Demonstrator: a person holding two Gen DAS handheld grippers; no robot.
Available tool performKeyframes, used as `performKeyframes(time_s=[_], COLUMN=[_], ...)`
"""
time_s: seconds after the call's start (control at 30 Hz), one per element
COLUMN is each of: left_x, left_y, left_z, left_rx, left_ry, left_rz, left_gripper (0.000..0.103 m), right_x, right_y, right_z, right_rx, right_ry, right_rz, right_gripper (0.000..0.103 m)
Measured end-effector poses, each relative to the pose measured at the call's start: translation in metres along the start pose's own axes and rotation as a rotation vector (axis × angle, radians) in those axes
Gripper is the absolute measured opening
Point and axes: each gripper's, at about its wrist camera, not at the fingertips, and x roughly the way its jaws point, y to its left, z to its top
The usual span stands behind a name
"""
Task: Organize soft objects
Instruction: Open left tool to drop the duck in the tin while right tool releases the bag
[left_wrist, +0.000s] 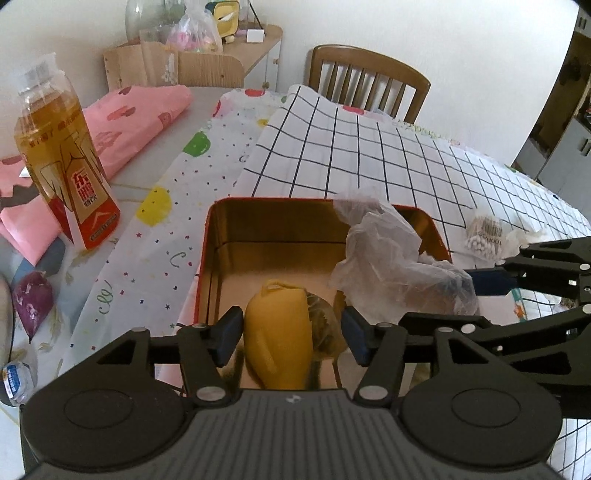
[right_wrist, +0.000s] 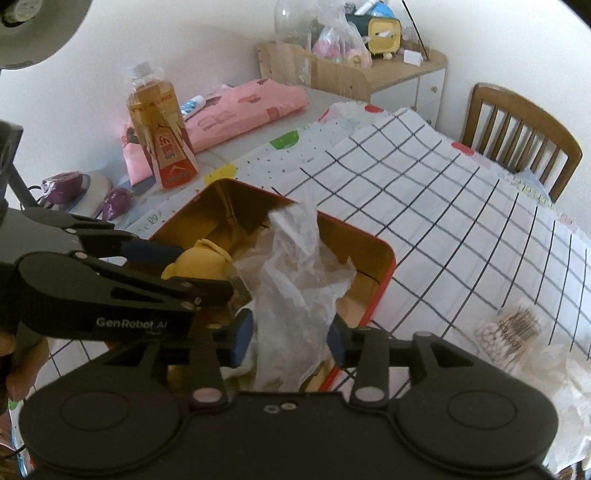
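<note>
A dining table spread with a white grid-patterned cloth (left_wrist: 369, 155) fills both views, with a wooden chair (left_wrist: 369, 81) at its far side and a bottle of amber drink (left_wrist: 62, 155) standing to the left of a red tin (left_wrist: 210, 236) with a gold inside.

The tin is the landmark. A yellow soft toy (left_wrist: 279, 332) lies on its floor at the near side, its long axis running away from the camera toward the tin's far wall. The left gripper (left_wrist: 288, 338) points steeply down over the tin's near edge, its jaws parted on either side of the toy with a gap at each pad, so nothing is held. A crumpled clear plastic bag (right_wrist: 295, 288) rises from the tin's right half, partly over the rim. The right gripper (right_wrist: 290, 334) comes in over the tin's near-right corner, also angled steeply down; its jaws stand apart with the bag between them, and the pads do not appear to press it.

Each hand is nearest its own item. Outside the tin, to its right on the cloth, a packet of cotton swabs (left_wrist: 484, 234) waits, closer to the right hand.
</note>
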Motion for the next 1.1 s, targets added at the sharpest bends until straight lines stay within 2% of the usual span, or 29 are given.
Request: performKeyframes(time_s=[0.07,0.13,0.23,0.6,0.7,0.9,1.03,1.1], left_x=[-0.005,-0.011,-0.019,-0.05,-0.061,-0.084,-0.097,-0.103], left_y=[0.0,0.0,0.0,-0.005,-0.009,-0.021,-0.033,-0.039], left_z=[-0.001,-0.001,-0.001,-0.005,-0.007,-0.012,-0.016,-0.018], left_rx=[0.009,0.017,0.019,0.054,0.068,0.091,0.118,0.132], left_ry=[-0.011,-0.024,-0.041,-0.098,-0.12,-0.162,-0.184,-0.192], left_rz=[0.0,0.003,0.004,-0.007,-0.018,-0.05,-0.07,-0.079], left_gripper=[0.061,0.066,0.066,0.066,0.071,0.073,0.081,0.081], right_x=[-0.005,-0.008,-0.015,-0.058,-0.071,-0.102,-0.123,-0.132], right_y=[0.001,0.001,0.0,0.005,0.006,0.006,0.008,0.009], right_z=[-0.001,-0.001,-0.003,-0.012,-0.017,-0.03,-0.041,-0.046], right_rx=[-0.005,-0.001,0.01,0.049,0.068,0.114,0.133,0.139], right_ry=[-0.011,-0.017,-0.032,-0.118,-0.145,-0.211,-0.252,-0.269], right_rz=[0.0,0.003,0.004,0.016,0.02,0.01,-0.01,-0.021], right_gripper=[0.051,0.052,0.06,0.066,0.067,0.072,0.076,0.079])
